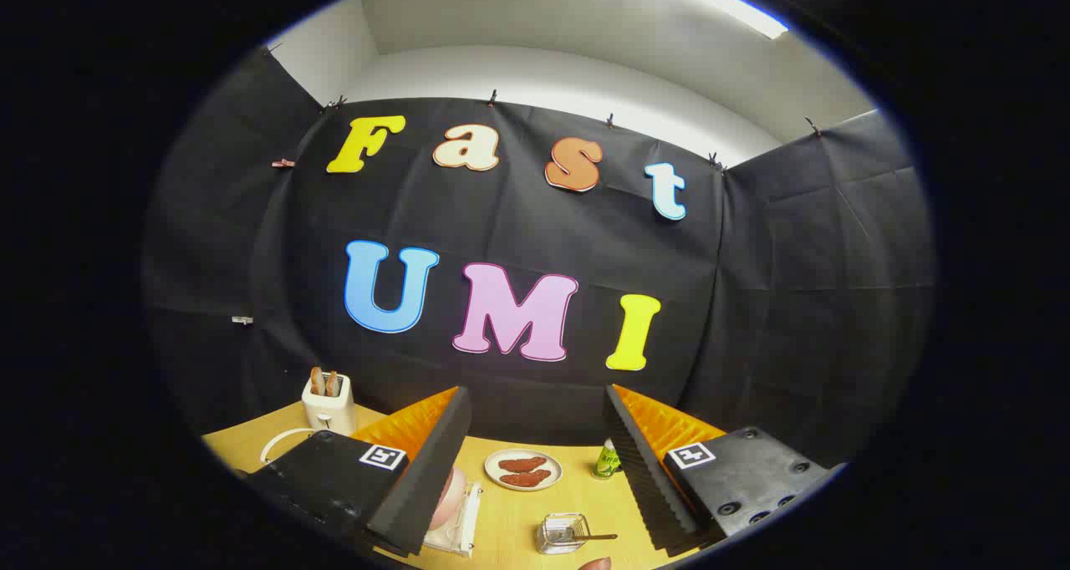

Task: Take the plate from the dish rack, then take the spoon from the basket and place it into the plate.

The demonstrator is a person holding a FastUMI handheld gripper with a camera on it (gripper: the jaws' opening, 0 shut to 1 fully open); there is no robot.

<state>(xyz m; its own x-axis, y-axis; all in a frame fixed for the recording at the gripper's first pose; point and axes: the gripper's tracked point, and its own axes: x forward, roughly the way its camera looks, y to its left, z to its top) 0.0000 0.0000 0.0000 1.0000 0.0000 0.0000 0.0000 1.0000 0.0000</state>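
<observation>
Pink plate [451, 493] standing on edge in the white dish rack [458, 524], half hidden behind the left finger [422, 470]. Spoon [595, 536] lying across the clear basket [562, 532], between the fingers, low. Gripper [535, 470] hovering high, fingers spread wide, holding nothing. Risk, as I judge it: descending to the plate, a finger is clipping the rack and tipping it. A plate of food [523, 470] and green can [608, 460] crowding beyond; bare table [510, 545] between rack and basket offering room.
</observation>
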